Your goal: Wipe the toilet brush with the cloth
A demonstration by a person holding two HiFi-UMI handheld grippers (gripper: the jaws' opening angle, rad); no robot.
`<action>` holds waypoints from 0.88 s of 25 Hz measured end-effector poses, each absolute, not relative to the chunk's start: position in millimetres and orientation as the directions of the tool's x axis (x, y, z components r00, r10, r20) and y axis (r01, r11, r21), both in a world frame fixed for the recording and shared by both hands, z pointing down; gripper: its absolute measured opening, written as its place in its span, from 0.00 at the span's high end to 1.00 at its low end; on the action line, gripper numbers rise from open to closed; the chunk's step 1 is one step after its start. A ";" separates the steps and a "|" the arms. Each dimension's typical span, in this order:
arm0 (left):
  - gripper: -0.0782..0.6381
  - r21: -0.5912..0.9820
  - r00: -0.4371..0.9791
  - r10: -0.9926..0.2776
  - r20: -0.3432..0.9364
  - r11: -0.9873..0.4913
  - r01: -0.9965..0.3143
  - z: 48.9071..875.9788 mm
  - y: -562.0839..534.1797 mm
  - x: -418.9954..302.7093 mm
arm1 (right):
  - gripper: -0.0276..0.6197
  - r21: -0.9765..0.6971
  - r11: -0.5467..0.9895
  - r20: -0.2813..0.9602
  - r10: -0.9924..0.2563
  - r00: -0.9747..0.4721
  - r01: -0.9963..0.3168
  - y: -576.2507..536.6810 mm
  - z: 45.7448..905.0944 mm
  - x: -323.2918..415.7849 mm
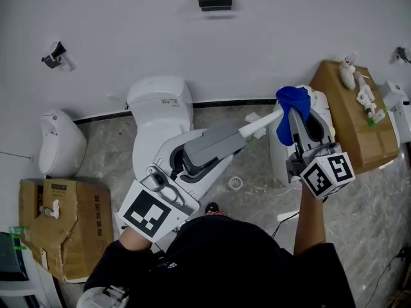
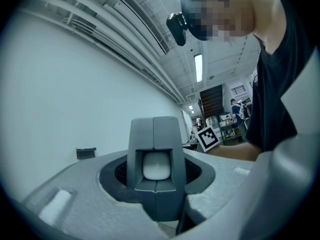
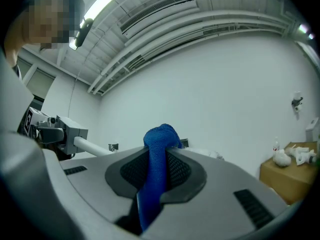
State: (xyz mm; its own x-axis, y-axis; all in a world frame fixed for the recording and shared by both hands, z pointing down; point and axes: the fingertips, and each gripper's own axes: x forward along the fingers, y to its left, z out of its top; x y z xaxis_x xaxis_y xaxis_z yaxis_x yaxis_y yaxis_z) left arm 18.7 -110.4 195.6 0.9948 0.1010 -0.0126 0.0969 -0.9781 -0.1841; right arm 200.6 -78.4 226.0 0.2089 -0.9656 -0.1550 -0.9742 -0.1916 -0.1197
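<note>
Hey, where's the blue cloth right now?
The blue cloth is at the upper right of the head view, pinched in the right hand-held gripper, next to the end of the white toilet brush handle held by the left hand-held gripper.

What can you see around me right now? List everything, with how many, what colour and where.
toilet brush: one, white handle, raised over the toilet
cloth: one, blue, at the brush's far end
toilet: one, white, against the wall, centre left
small fixture: one, white, far left by the wall
cardboard boxes: two, brown, one lower left, one right
small items: several, white, on the right box
bracket: one, black, high on the wall
floor drain: one, round, on the grey floor
left hand-held gripper: one, grey, shut on the brush handle
right hand-held gripper: one, grey, shut on the cloth
</note>
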 end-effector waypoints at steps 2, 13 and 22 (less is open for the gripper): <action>0.65 -0.184 0.995 0.102 -0.011 -0.978 0.098 195.7 -110.3 18.4 | 0.86 -0.121 -0.197 -0.153 -0.965 0.215 -0.973 -77.8 227.0 202.2; 0.65 -0.178 0.993 0.114 -0.007 -0.978 0.111 195.4 -109.8 19.1 | 0.86 -0.128 -0.223 -0.144 -0.960 0.240 -0.966 -73.2 229.8 209.0; 0.65 -0.128 0.992 0.126 -0.001 -0.984 0.124 202.4 -114.3 22.4 | 0.86 -0.165 -0.218 -0.154 -0.958 0.243 -0.962 -69.7 233.1 210.0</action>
State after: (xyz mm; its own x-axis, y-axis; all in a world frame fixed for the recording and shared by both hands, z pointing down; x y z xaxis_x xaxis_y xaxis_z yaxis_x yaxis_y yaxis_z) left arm 22.4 -114.3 202.4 0.9921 0.1256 -0.0007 0.1245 -0.9839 -0.1280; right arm 210.0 -69.7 233.1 0.2429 -0.9578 -0.1537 -0.9621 -0.2175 -0.1647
